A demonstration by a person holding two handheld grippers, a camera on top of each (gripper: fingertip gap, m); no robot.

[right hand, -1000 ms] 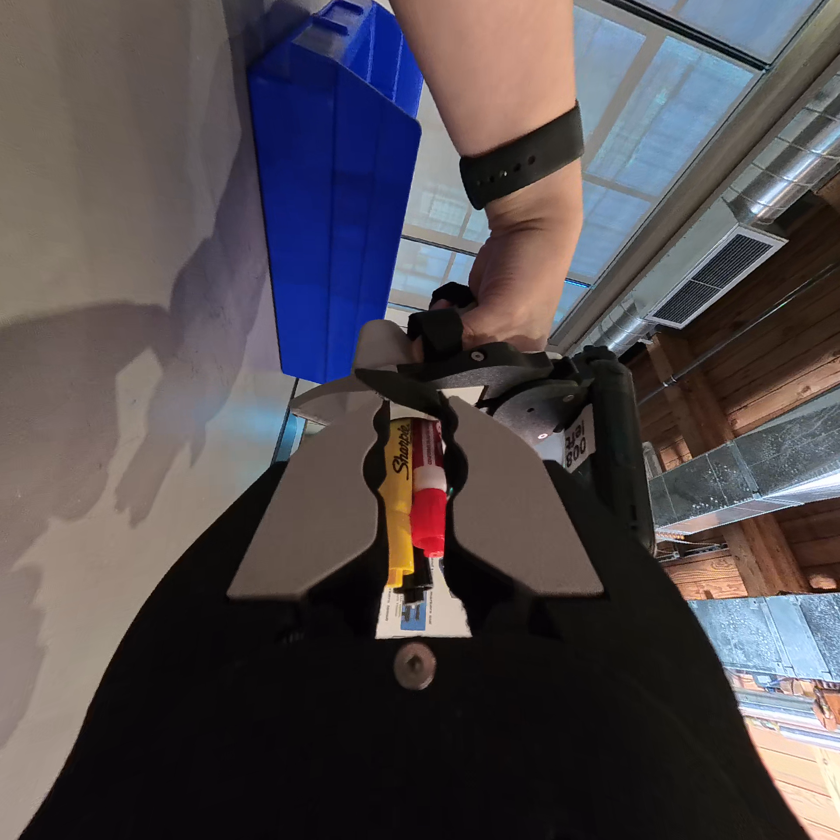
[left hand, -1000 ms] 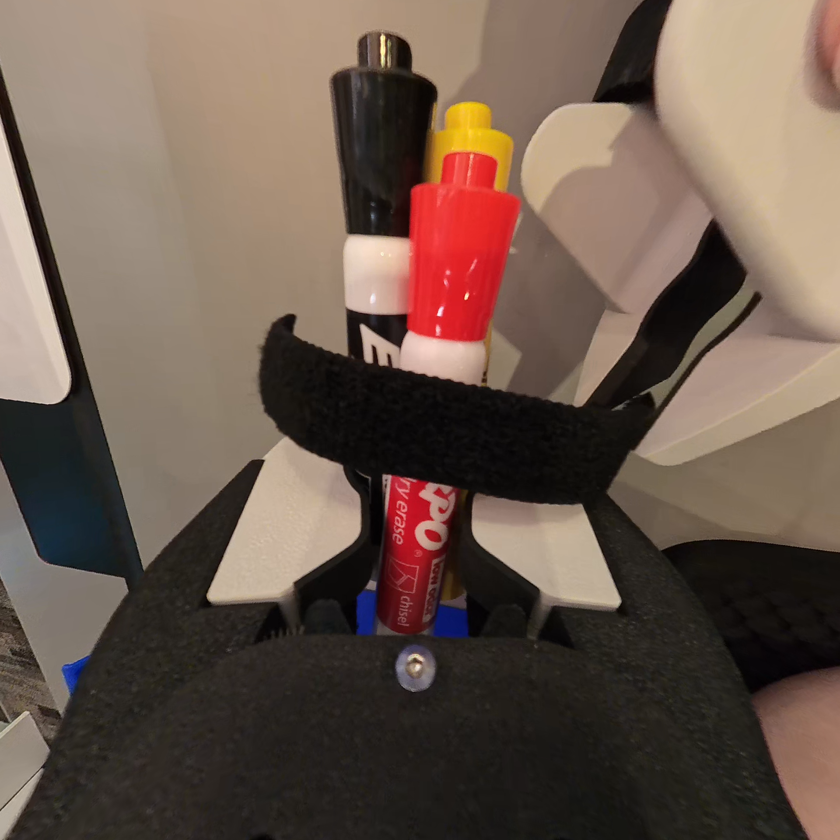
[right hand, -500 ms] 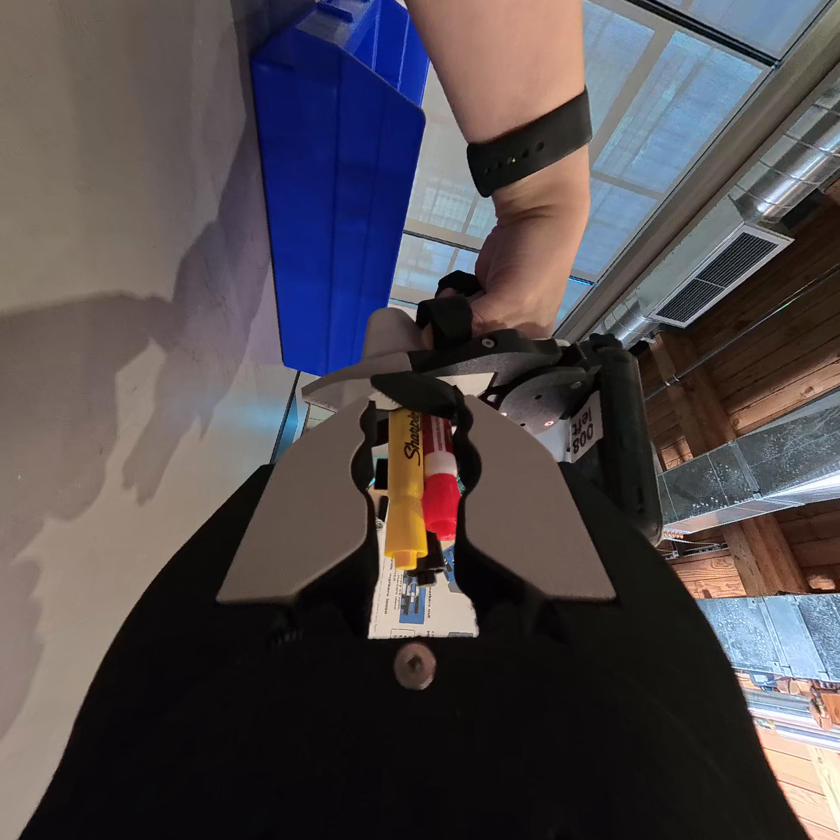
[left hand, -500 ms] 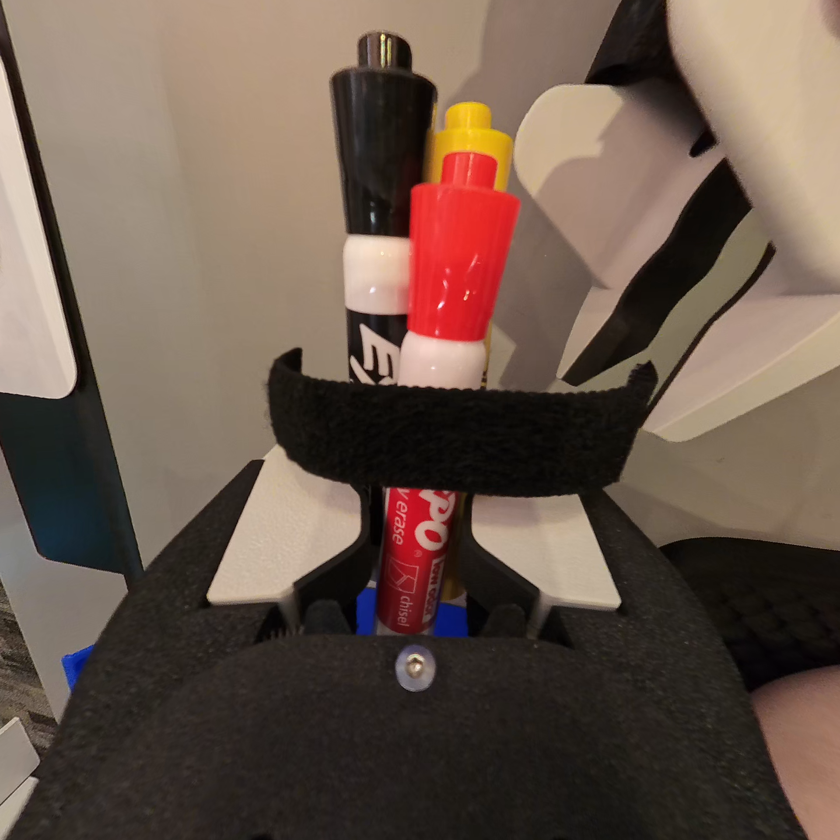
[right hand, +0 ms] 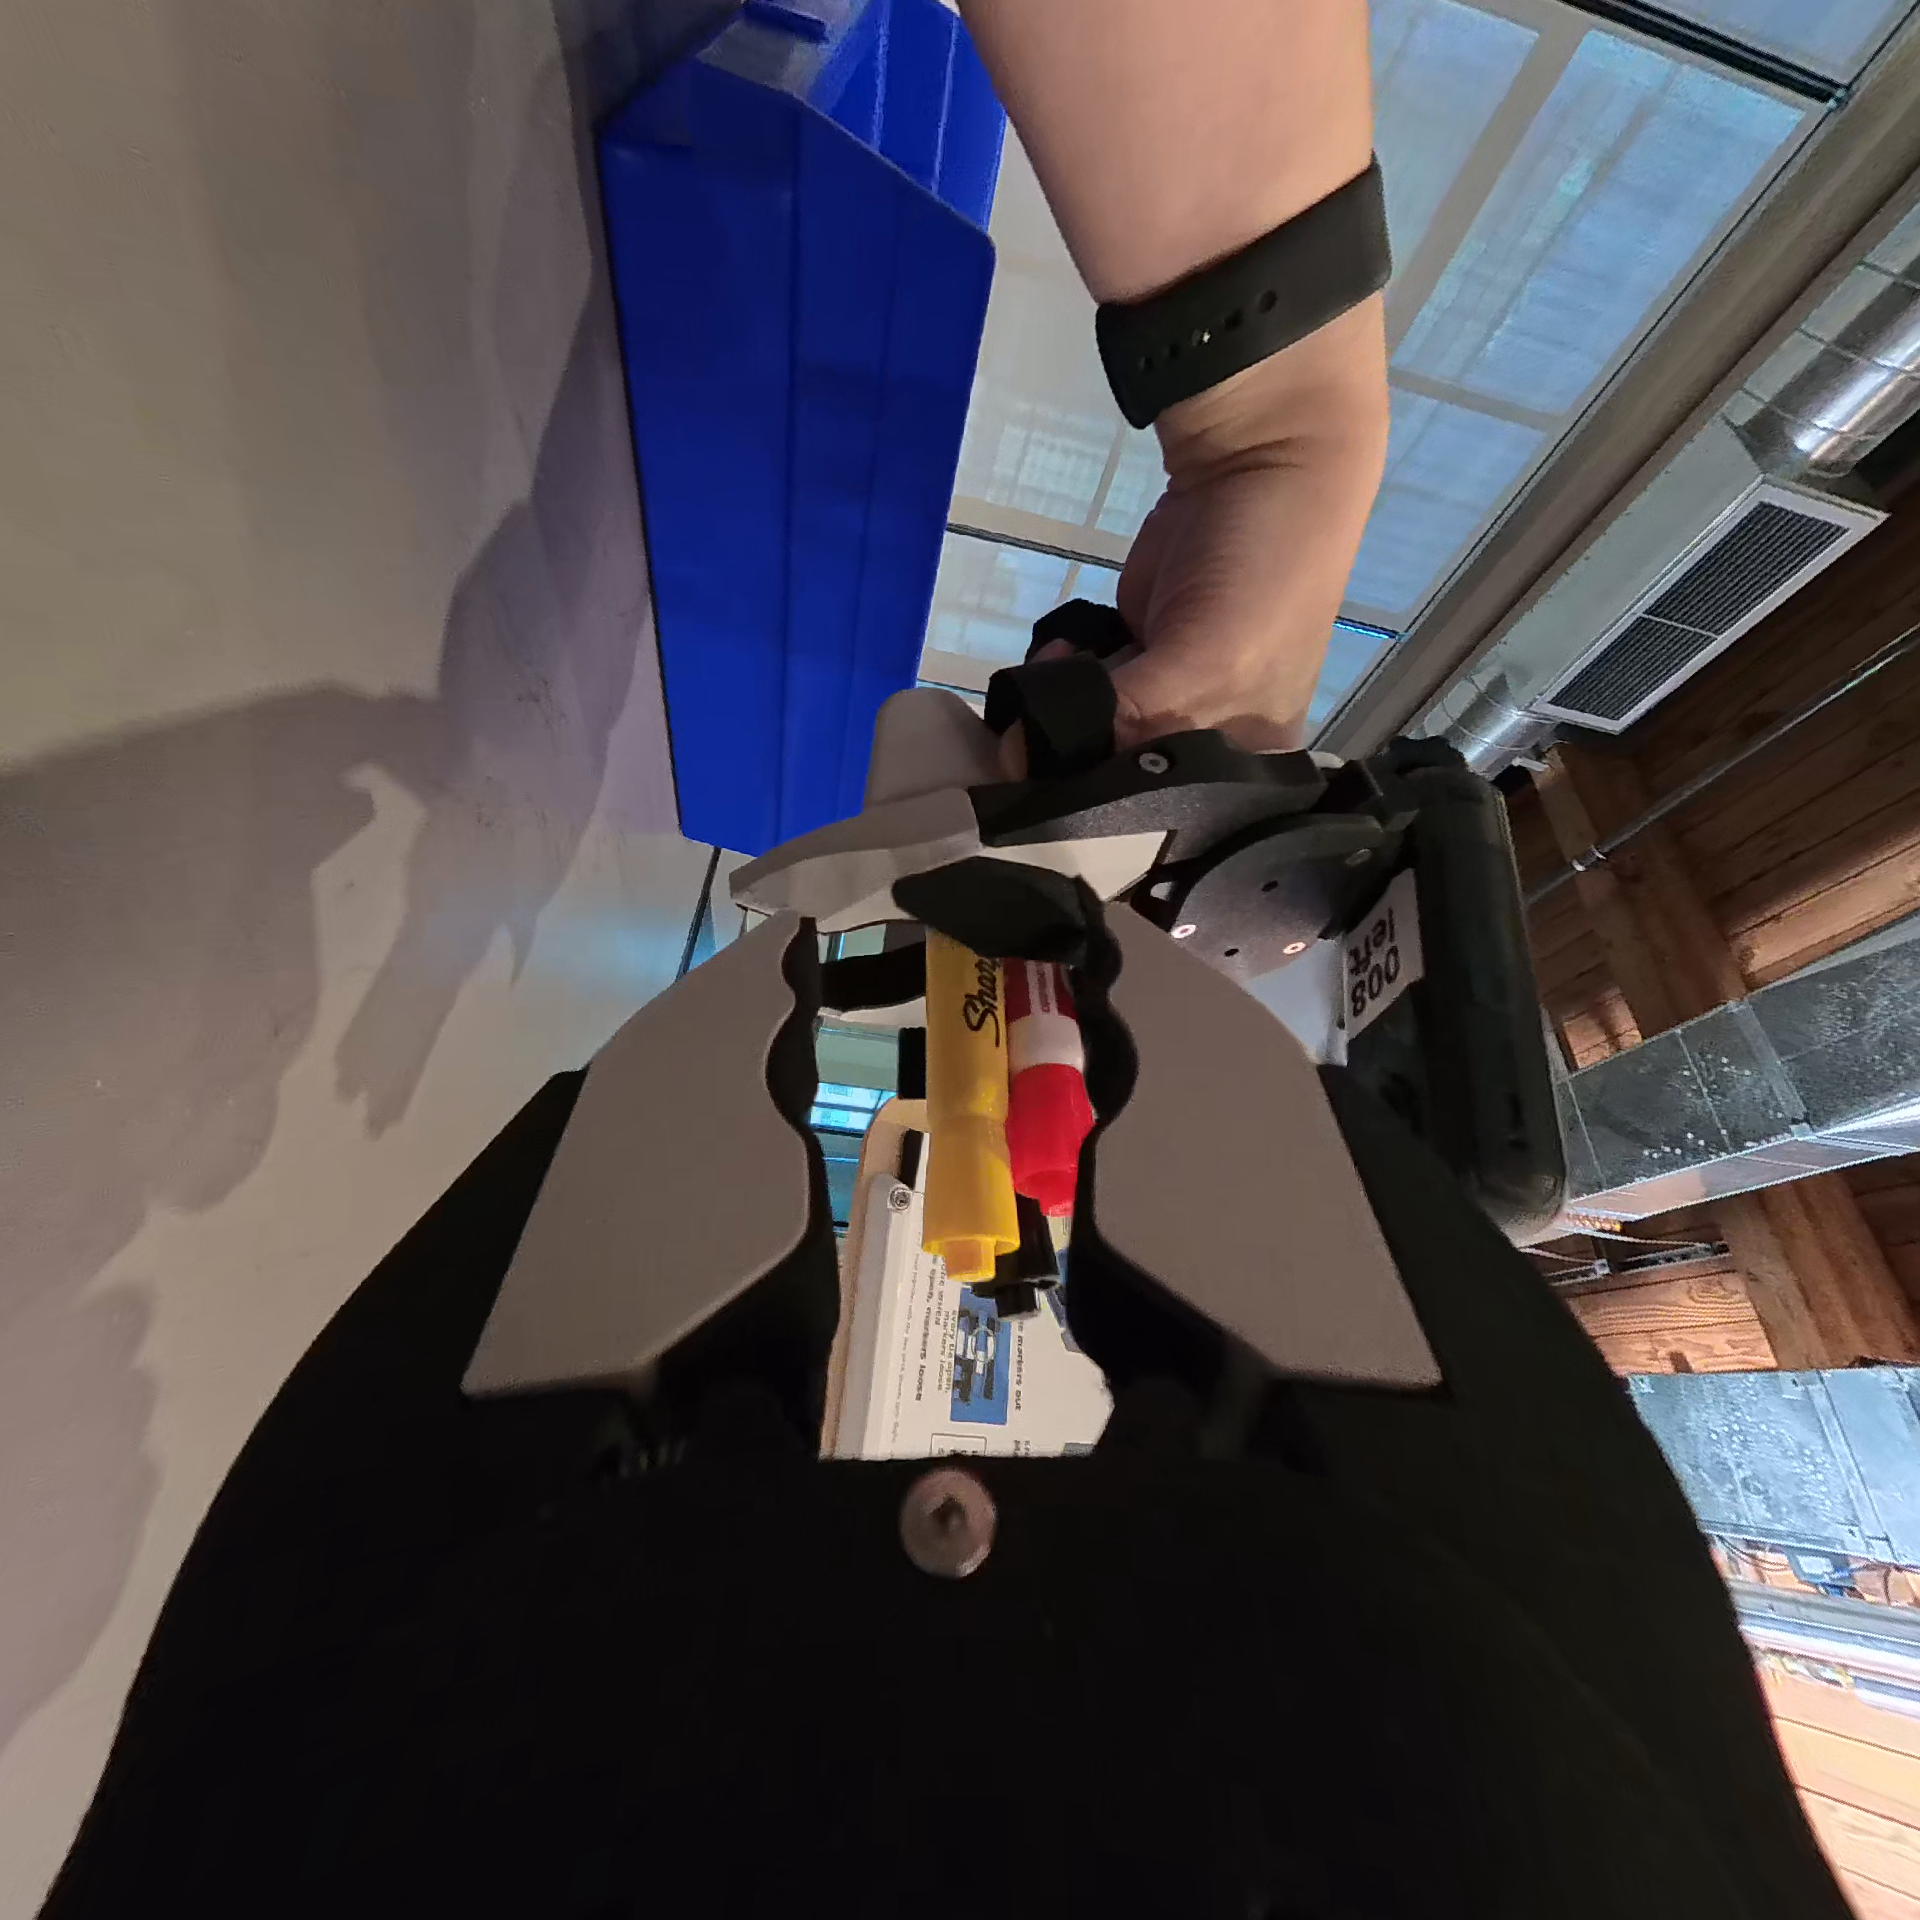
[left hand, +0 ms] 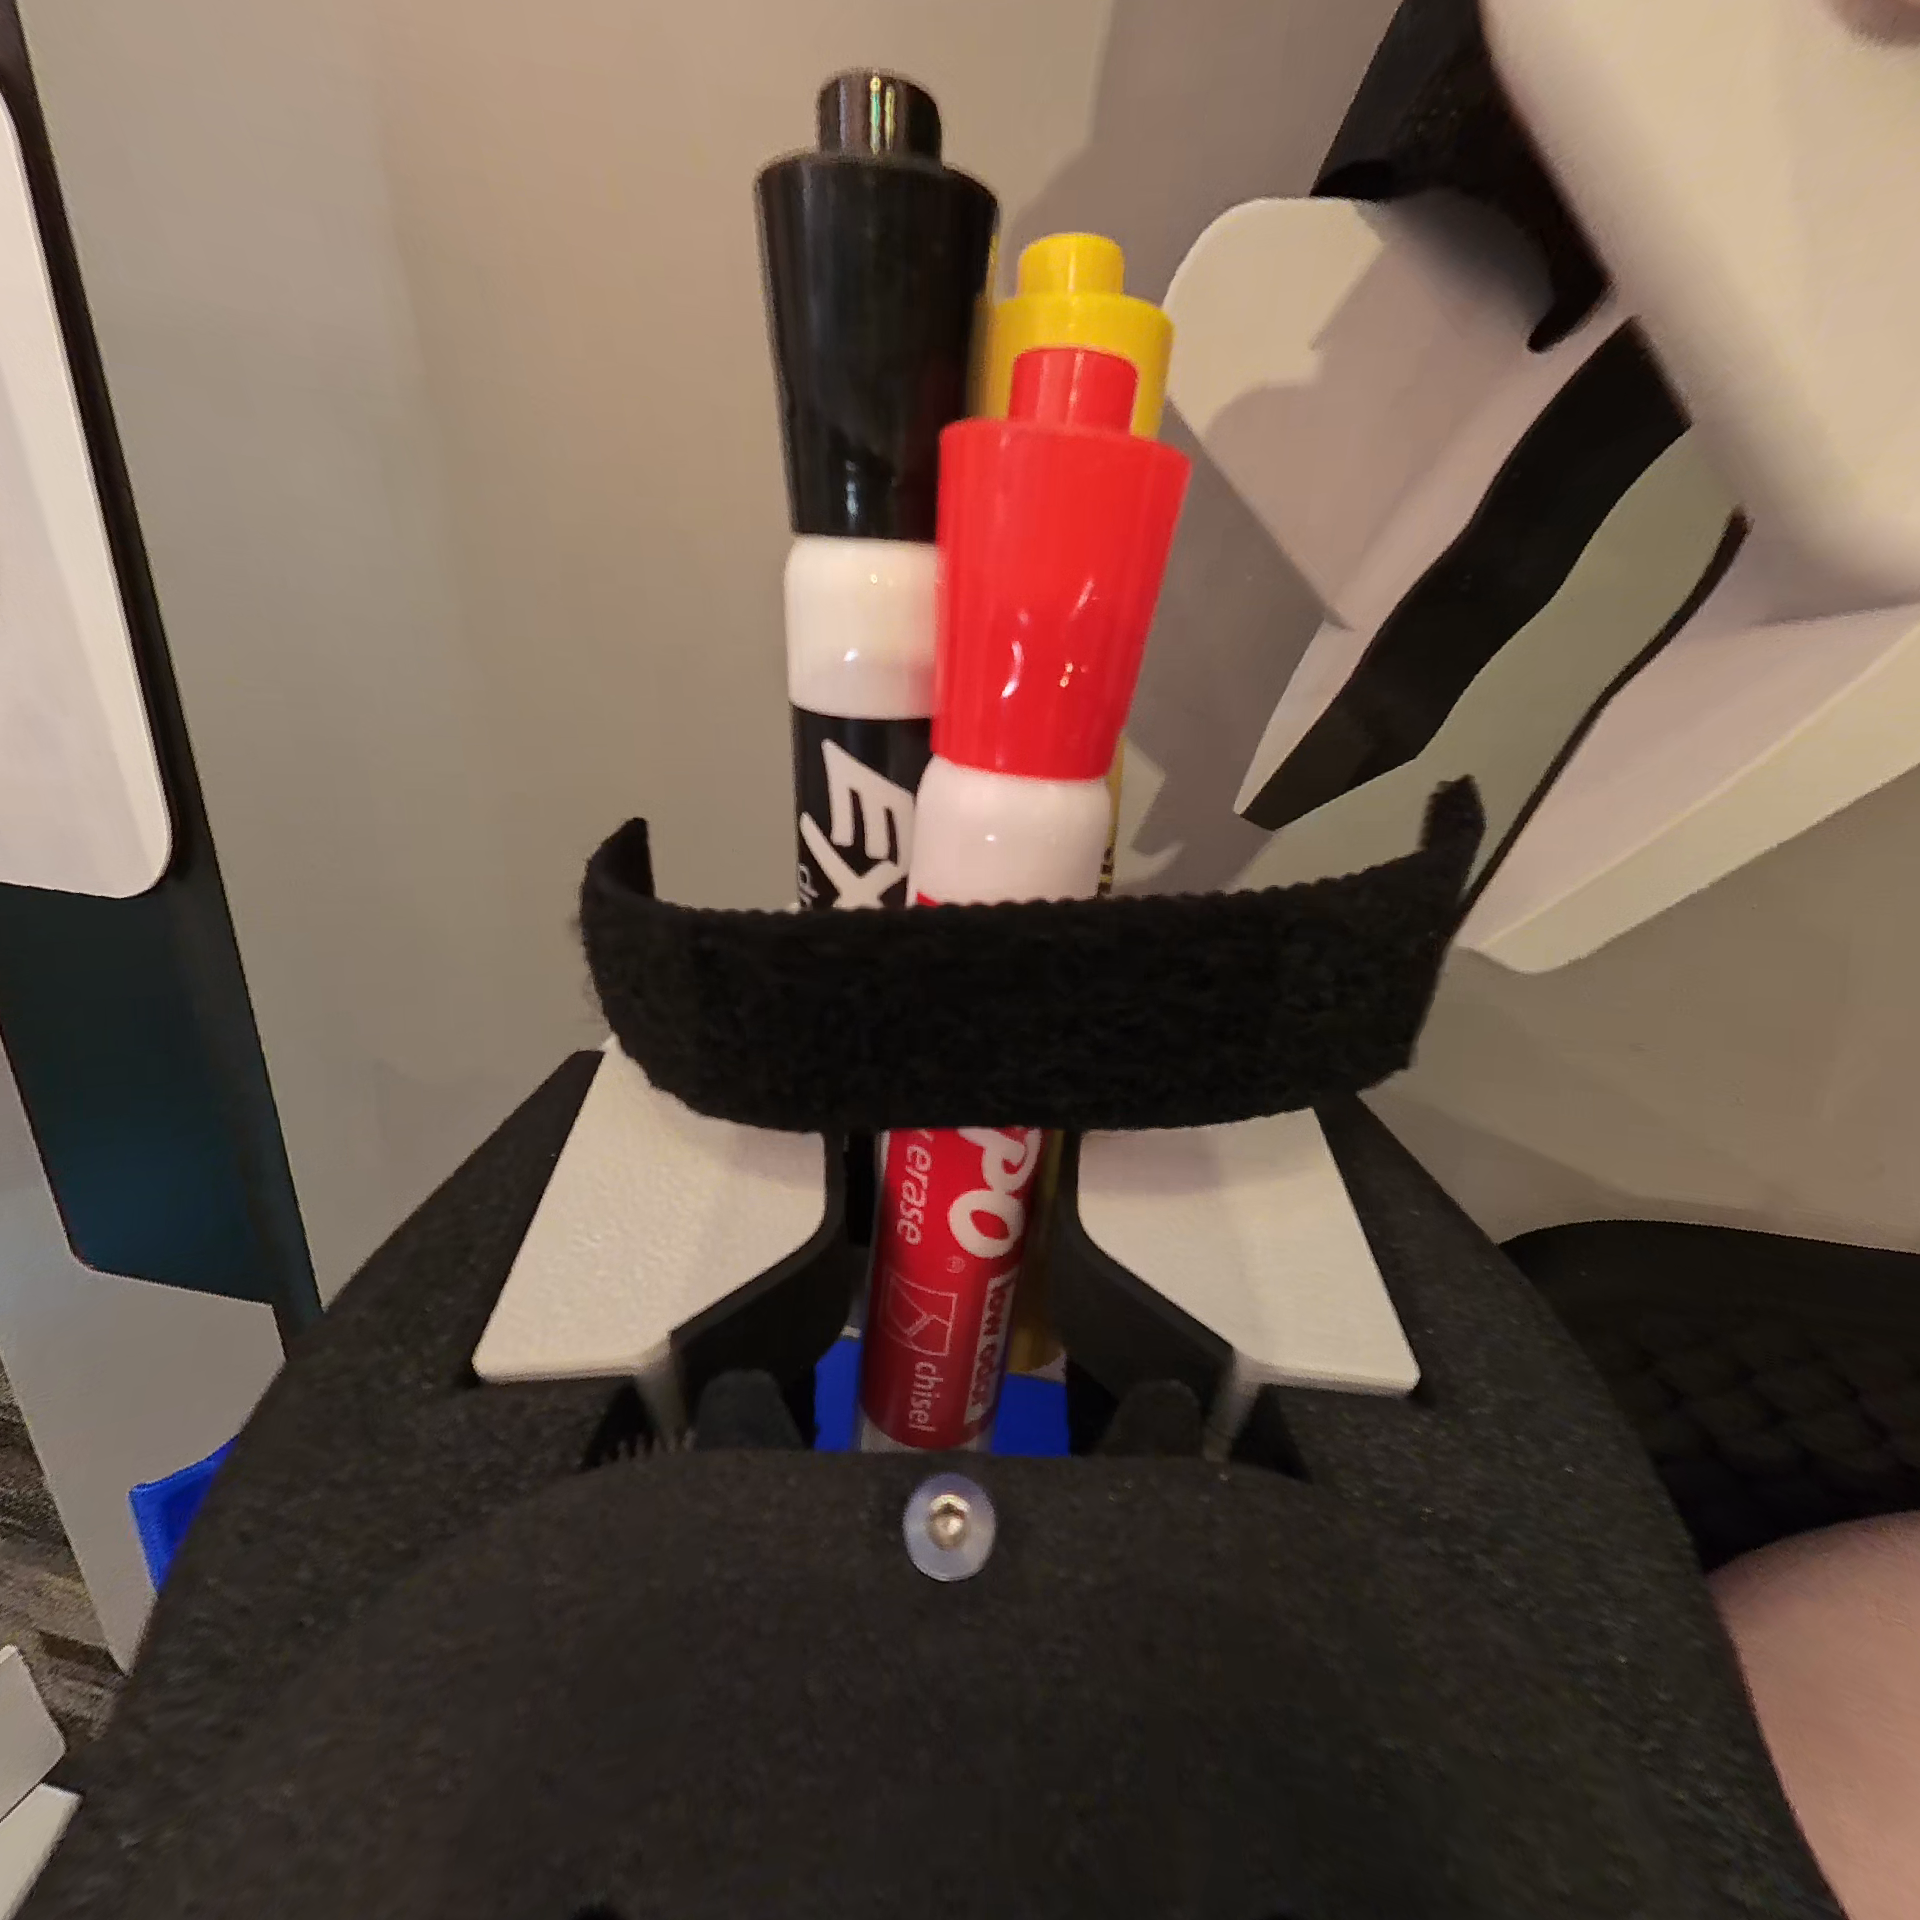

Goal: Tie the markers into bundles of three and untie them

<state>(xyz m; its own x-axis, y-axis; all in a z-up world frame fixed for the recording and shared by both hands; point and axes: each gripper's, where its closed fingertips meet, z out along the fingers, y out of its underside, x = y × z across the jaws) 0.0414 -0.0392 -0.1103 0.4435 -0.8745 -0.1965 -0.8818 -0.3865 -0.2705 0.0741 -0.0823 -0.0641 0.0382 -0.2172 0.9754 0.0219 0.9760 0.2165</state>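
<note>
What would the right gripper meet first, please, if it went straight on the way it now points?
Probably the marker bundle: the yellow marker and red marker already point in between the open right gripper fingers.

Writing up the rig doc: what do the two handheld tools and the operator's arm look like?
Both tools match: rough matte black body with a centre screw, and two flat pale grey fingers with wavy black inner pads. The left tool carries a white label. A black perforated wristband sits on the operator's bare forearm; no sleeve.

Pale wall (left hand: 436, 520), gridded windows (right hand: 1538, 260), wood ceiling (right hand: 1787, 748), metal ducts (right hand: 1766, 1101)
</note>
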